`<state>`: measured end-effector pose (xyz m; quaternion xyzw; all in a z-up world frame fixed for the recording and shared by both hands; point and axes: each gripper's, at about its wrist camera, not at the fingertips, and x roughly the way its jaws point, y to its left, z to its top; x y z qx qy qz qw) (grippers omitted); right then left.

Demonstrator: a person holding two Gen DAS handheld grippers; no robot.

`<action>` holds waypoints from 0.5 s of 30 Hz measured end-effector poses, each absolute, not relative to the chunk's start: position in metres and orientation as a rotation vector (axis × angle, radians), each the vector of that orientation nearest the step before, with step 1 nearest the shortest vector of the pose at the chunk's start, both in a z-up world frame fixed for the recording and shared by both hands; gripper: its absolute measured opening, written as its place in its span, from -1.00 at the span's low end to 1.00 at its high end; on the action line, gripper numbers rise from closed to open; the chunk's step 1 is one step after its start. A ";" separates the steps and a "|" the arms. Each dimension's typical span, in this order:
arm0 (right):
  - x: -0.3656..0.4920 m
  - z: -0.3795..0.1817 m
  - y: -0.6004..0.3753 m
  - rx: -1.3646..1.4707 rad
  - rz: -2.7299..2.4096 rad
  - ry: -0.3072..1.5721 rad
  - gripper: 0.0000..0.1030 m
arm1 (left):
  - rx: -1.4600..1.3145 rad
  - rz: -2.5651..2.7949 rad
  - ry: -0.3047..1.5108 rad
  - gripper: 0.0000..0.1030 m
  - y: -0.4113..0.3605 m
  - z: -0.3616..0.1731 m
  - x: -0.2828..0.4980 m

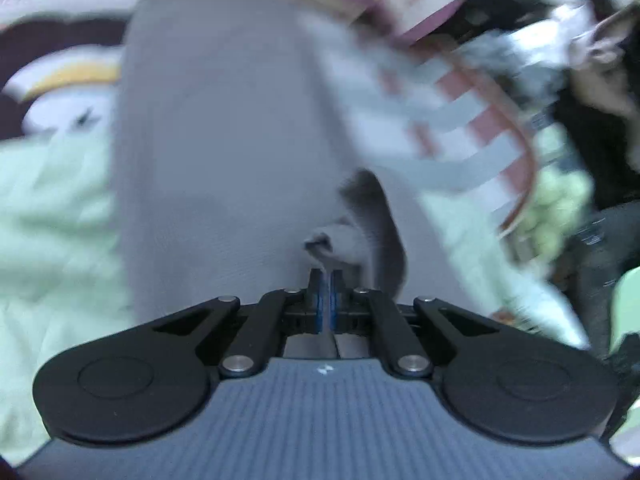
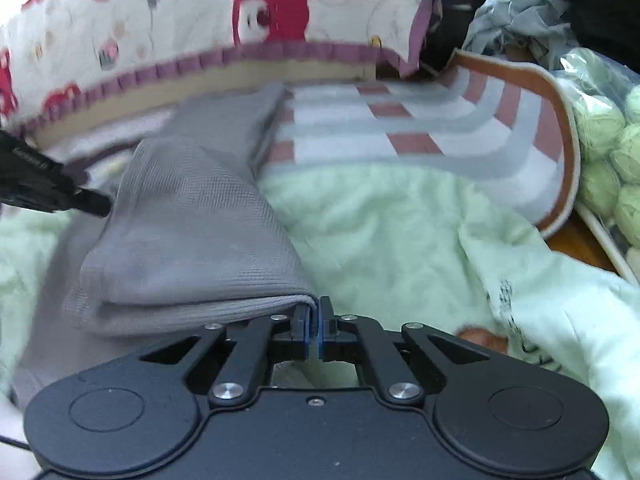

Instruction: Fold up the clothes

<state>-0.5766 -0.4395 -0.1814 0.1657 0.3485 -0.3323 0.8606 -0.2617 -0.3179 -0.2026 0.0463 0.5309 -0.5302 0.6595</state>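
A grey knit garment [image 1: 224, 140] lies lengthways on a pale green blanket [image 1: 52, 220]. In the left wrist view, which is blurred, my left gripper [image 1: 326, 276] is shut, with a bunched bit of the grey cloth pinched at its tips. In the right wrist view the grey garment [image 2: 192, 232] is folded over itself, its near edge lifted. My right gripper [image 2: 316, 308] is shut on the corner of that edge. The left gripper [image 2: 98, 204] shows there as a black tip on the garment's left side.
A striped cloth [image 2: 440, 128] with a brown border lies behind the garment. A bear-print cushion [image 2: 160, 20] lines the back. A clear bag of pale green yarn balls [image 2: 608, 148] sits at the right, with dark clothes [image 2: 600, 0] piled above it. The green blanket [image 2: 400, 240] covers the near area.
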 end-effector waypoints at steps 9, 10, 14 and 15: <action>-0.597 -0.159 -0.444 0.416 -0.624 0.642 -0.73 | 0.118 -1.181 1.047 -0.09 -0.302 -0.188 -0.261; -0.602 -0.153 -0.450 0.482 -0.613 0.577 -0.67 | 0.118 -1.203 1.024 0.05 -0.306 -0.184 -0.263; -0.583 -0.140 -0.481 0.637 -0.608 0.474 -0.17 | 0.102 -1.260 1.063 0.36 -0.332 -0.195 -0.268; -0.575 -0.137 -0.490 0.666 -0.608 0.464 -0.16 | 0.113 -1.261 1.084 0.36 -0.338 -0.201 -0.270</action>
